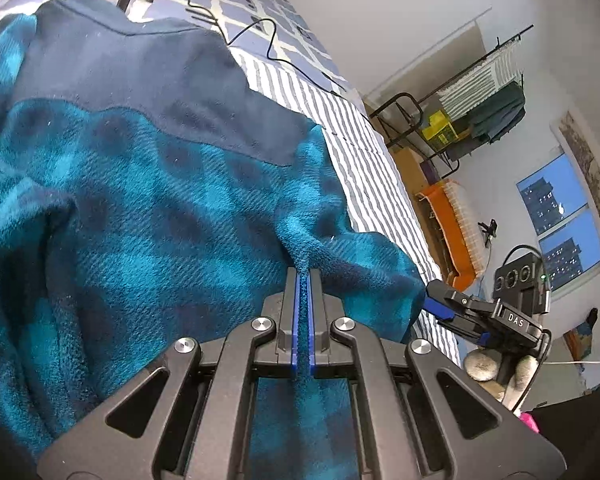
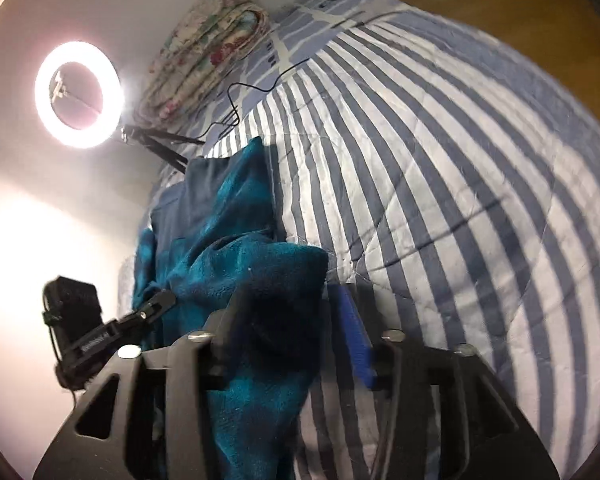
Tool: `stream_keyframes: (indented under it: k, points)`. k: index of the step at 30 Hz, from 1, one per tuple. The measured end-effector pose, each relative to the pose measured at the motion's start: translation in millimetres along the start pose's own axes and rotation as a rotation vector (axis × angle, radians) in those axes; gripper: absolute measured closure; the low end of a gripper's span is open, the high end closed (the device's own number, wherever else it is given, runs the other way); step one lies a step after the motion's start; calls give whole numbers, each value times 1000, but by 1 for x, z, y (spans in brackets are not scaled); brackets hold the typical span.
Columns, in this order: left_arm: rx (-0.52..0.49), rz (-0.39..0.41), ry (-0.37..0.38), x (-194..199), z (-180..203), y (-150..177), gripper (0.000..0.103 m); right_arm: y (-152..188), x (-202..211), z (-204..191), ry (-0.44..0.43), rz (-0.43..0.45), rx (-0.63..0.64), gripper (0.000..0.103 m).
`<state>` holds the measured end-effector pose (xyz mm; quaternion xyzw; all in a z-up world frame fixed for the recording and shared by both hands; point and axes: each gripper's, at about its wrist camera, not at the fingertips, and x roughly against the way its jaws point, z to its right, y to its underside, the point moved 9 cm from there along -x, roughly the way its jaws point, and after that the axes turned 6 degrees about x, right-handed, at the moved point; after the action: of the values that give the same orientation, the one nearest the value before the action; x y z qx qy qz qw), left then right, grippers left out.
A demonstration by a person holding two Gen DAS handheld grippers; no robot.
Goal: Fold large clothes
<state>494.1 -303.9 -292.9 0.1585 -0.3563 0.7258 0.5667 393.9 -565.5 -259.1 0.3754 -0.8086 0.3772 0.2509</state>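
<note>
A large teal-and-navy plaid fleece garment with a plain navy yoke (image 1: 148, 184) lies spread over a blue-and-white striped quilt (image 1: 364, 168) on the bed. In the left wrist view it fills everything from nine o'clock through twelve to about two o'clock of the left gripper (image 1: 304, 276). That gripper is clenched: its two blue-padded fingers (image 1: 296, 312) sit nearly together, pinching a narrow ridge of the fleece that rises between them at twelve o'clock.

In the same view, the right gripper (image 1: 436, 300) sits at about three o'clock, beside the garment's hem corner, carried by a gloved hand (image 1: 500, 372).

In the right wrist view, a bunched fold of the fleece (image 2: 244, 276) lies between the right gripper's (image 2: 292, 320) fingers, draped over the left one at about eleven o'clock. The blue-padded finger (image 2: 354, 336) at one o'clock stands clear of the cloth, striped quilt (image 2: 440, 184) showing in the gap. Its jaws are parted, gripping nothing firmly.

A lit white ring lamp (image 2: 80, 94) glows at ten o'clock.
</note>
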Motion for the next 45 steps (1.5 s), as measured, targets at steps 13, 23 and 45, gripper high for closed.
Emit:
stream_keyframes:
  k: [13, 23, 45]
  points:
    - [-94, 13, -178, 3, -2, 4, 102, -21, -17, -27, 159, -1, 194, 93]
    - [-226, 76, -106, 130, 61, 65, 101, 32, 68, -48, 97, -17, 175, 93]
    - [-149, -229, -114, 150, 15, 293, 72, 310, 118, -64, 36, -370, 162, 64]
